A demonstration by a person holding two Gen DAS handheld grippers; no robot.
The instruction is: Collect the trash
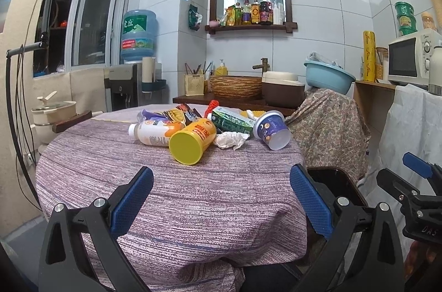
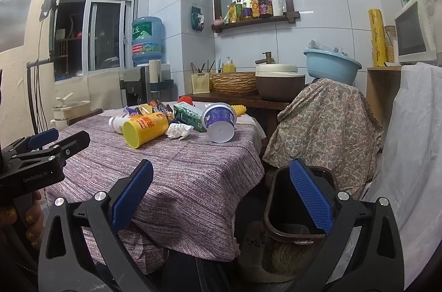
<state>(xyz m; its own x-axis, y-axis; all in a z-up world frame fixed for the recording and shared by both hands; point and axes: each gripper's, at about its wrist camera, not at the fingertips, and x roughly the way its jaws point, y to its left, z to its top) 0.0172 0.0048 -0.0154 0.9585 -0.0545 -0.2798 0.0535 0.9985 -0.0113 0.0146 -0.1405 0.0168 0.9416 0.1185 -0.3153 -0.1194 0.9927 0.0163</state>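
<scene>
Ahead, yellow cup (image 1: pixel 192 140) on its side, base toward both wide-open, empty grippers (image 1: pixel 221 202) (image 2: pixel 221 202), mouth away.

Bin (image 2: pixel 298 225) part hidden by right tongs (image 2: pixel 221 198); snack wrappers (image 1: pixel 179 112) half-covered

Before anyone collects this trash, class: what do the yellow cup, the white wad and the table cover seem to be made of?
Yellow cup: probably plastic or coated paper; smooth, slightly glossy, printed side.
White wad: likely tissue or paper; matte, crumpled into soft folds.
Table cover: woven cloth; streaky purple threads, draping and creasing over the edge.
</scene>
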